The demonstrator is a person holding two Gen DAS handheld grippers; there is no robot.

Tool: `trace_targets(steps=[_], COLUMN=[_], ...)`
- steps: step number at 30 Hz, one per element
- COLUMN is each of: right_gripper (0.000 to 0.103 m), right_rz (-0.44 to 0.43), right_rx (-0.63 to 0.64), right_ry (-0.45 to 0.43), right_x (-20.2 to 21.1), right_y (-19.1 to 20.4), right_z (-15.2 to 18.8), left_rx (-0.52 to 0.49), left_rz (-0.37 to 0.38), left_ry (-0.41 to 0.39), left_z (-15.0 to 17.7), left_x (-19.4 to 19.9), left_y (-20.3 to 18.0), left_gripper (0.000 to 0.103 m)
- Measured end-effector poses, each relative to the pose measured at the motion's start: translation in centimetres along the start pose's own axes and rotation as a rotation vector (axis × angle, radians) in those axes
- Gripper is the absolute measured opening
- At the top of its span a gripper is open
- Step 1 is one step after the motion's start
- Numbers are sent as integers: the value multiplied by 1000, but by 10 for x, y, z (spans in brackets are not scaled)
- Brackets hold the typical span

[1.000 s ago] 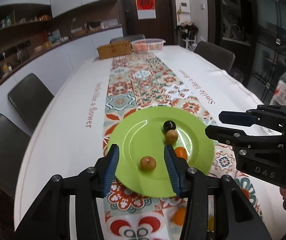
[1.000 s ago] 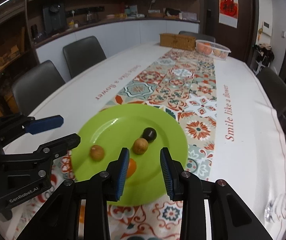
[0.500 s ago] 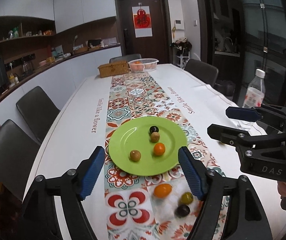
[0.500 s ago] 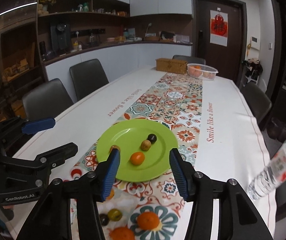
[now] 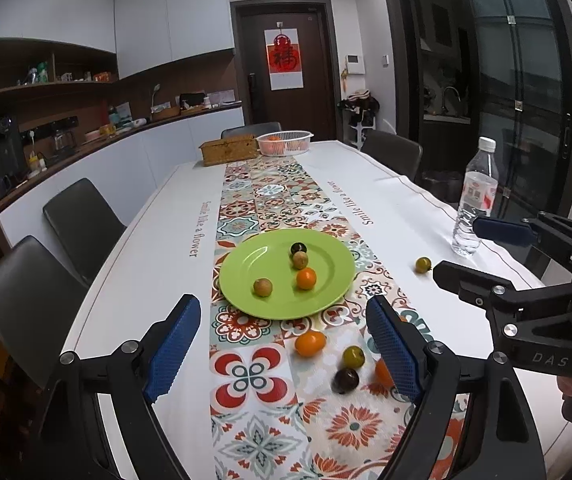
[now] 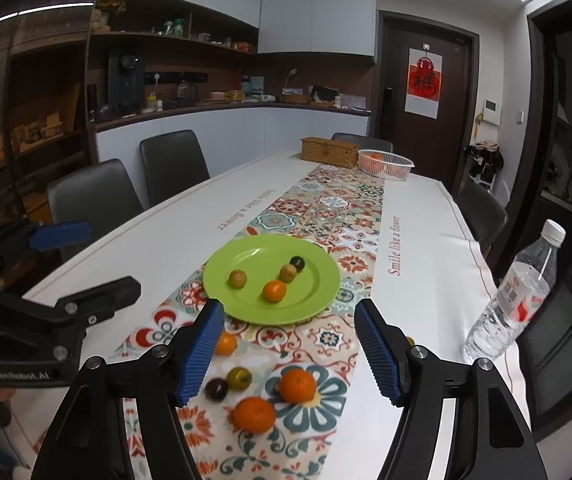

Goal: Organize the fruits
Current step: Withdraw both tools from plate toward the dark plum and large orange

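Observation:
A green plate (image 5: pixel 246 268) (image 6: pixel 317 284) lies on the patterned table runner and holds several small fruits: a dark one (image 5: pixel 298 247), two brown ones (image 5: pixel 262 287) and an orange one (image 5: pixel 306 278). Loose fruits lie on the runner in front of the plate: an orange one (image 5: pixel 309 343), a green one (image 5: pixel 353 356), a dark one (image 5: pixel 346 380), and two oranges (image 6: pixel 297 385) (image 6: pixel 254 414). One green fruit (image 5: pixel 423 265) lies apart at the right. My left gripper (image 5: pixel 284 346) and right gripper (image 6: pixel 289 350) are both open and empty, held above the loose fruits.
A water bottle (image 5: pixel 474 200) (image 6: pixel 515 292) stands near the table's right edge. A wicker box (image 5: pixel 229 150) and a white basket with oranges (image 5: pixel 284 143) stand at the far end. Chairs line both long sides.
Both grippers have opened wide and pulled up and back from the plate. The loose fruits and the bottle have come into view.

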State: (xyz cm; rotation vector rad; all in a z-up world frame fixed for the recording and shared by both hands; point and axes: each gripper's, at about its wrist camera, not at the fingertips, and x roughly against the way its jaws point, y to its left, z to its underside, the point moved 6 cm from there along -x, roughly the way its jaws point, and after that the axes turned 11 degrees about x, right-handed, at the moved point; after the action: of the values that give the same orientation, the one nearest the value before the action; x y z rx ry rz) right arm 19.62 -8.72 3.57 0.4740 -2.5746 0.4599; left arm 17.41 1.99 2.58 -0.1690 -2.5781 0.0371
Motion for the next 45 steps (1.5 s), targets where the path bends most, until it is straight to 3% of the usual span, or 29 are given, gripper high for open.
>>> trace_targets(steps=[10, 19, 27, 45], right_gripper=[68, 68, 68, 66], right_rz=[29, -2, -38, -118], right_rx=[63, 69, 62, 68], right_ry=[-27, 53, 159, 306], right_x=[22, 12, -10, -63], right_y=[19, 32, 36, 49], right_z=[14, 41, 66, 104], left_rx=[-77, -161, -221, -349], left_rz=[48, 108, 175, 288], left_ry=[-26, -28, 43, 194], left_z=[22, 45, 72, 109], left_x=[10, 3, -21, -77], left_y=[-11, -17, -21, -31], left_gripper=[85, 85, 82, 66])
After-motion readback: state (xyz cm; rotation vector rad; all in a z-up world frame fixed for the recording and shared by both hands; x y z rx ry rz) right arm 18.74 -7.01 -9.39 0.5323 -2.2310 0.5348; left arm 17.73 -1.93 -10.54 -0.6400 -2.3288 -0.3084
